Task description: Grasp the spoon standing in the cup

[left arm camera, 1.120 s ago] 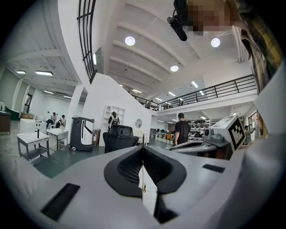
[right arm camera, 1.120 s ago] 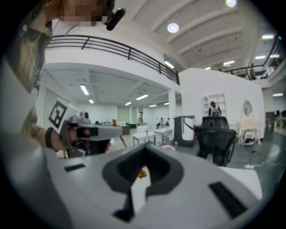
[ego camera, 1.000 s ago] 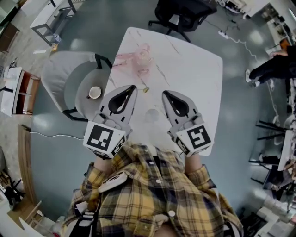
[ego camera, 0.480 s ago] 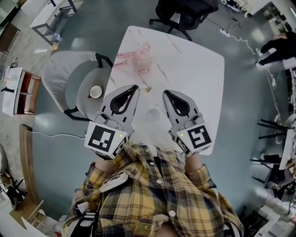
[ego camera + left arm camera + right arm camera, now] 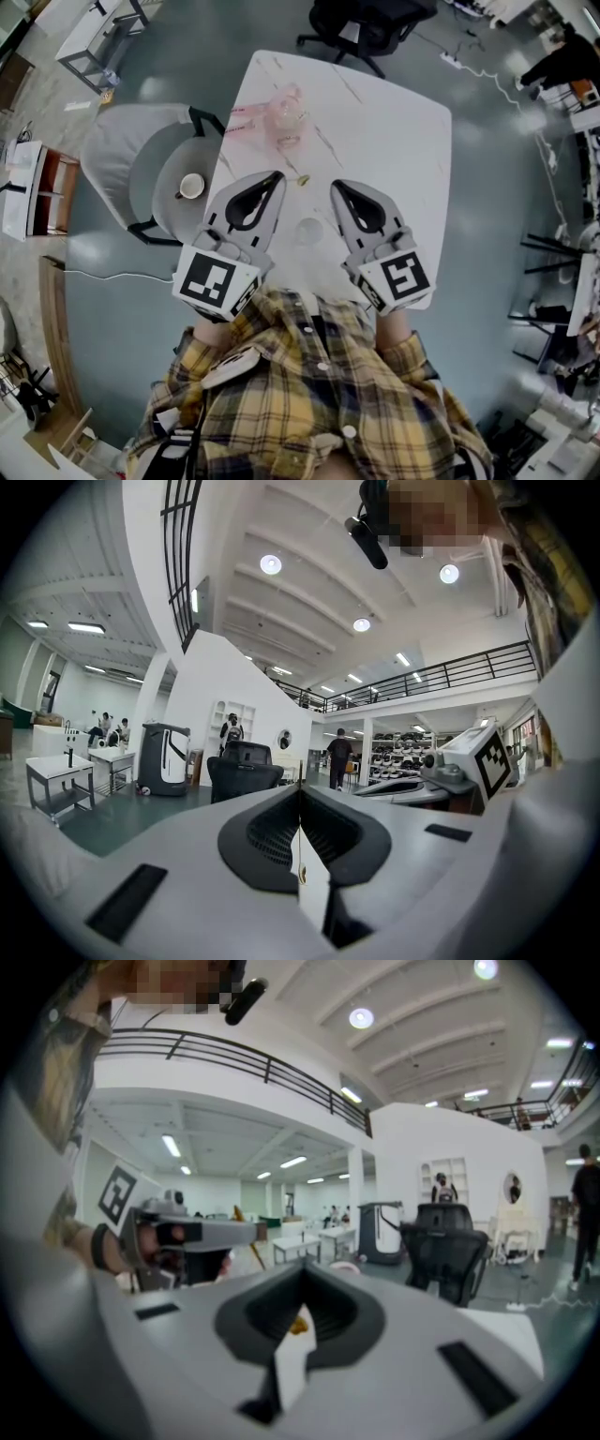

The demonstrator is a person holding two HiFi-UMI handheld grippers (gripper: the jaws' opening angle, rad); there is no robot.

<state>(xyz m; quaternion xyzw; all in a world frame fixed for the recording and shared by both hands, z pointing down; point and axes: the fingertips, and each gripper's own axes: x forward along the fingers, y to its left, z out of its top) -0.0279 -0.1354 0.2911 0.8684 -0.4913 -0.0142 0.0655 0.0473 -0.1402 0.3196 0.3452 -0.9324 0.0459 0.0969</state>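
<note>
Both grippers are held side by side over the near part of the white table [image 5: 394,131], pointing away from me. My left gripper [image 5: 278,174] is shut with nothing in it, and its jaws meet in a line in the left gripper view [image 5: 299,791]. Empty too, my right gripper [image 5: 335,185] has its jaws closed to a point [image 5: 302,1269]. A small golden thing [image 5: 302,179] lies on the table between the two tips. A faint round clear thing [image 5: 307,230] sits between the gripper bodies. I cannot make out a spoon standing in a cup.
A pink see-through object [image 5: 284,114] stands at the table's far left. A grey armchair [image 5: 122,150] and a small round side table with a cup [image 5: 190,186] are to the left. A black office chair [image 5: 370,23] is beyond the table.
Both grippers stay where they were, still closed. Only the view has shifted slightly, and a person at the far right has moved.
</note>
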